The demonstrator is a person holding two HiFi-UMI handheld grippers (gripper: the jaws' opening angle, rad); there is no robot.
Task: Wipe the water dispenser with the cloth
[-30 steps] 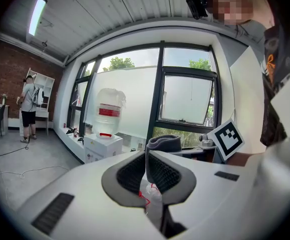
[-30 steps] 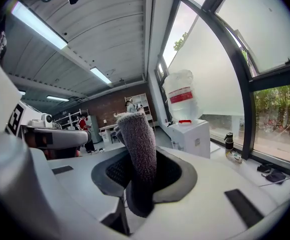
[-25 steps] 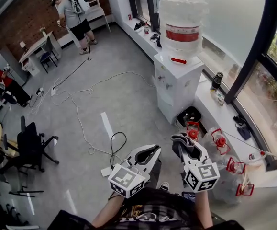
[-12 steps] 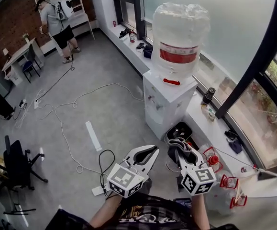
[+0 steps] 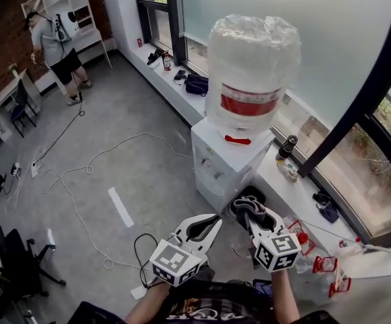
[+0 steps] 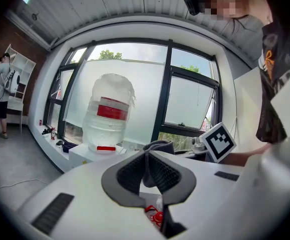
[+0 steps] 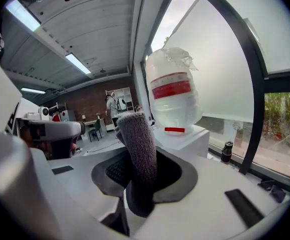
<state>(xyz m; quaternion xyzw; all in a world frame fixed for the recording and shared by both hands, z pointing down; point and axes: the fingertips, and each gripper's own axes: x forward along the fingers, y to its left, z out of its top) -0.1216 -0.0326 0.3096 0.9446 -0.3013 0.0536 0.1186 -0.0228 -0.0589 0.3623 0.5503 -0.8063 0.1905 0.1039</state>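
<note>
- Head view puts the water dispenser on the floor against the window ledge, on the far side of both grippers, with a big clear bottle upended on its top
- Grey cloth is clamped between the fingers of the right gripper; it stands up past the tips as a folded roll and is near the dispenser but not touching it, so no wiping has begun
- Only a narrow fold seems pinched, so a hard drag across the cabinet could pull the cloth out, or let bare fingers scrape the white surface
- Left gripper sits just left of the right one; its fingers meet at the tips with nothing between them, so it gives no bracing if the dispenser shifts
- Bottle sits high and looks heavy; a sideways shove near the top might rock it on its seat
- Small fittings on the front face are too small to tell, but if they are taps, a knock there could spill water
- Loose cables trail over the floor to the left, and red-handled items lie at the near right; stepping closer risks a snag or a trip on either side
</note>
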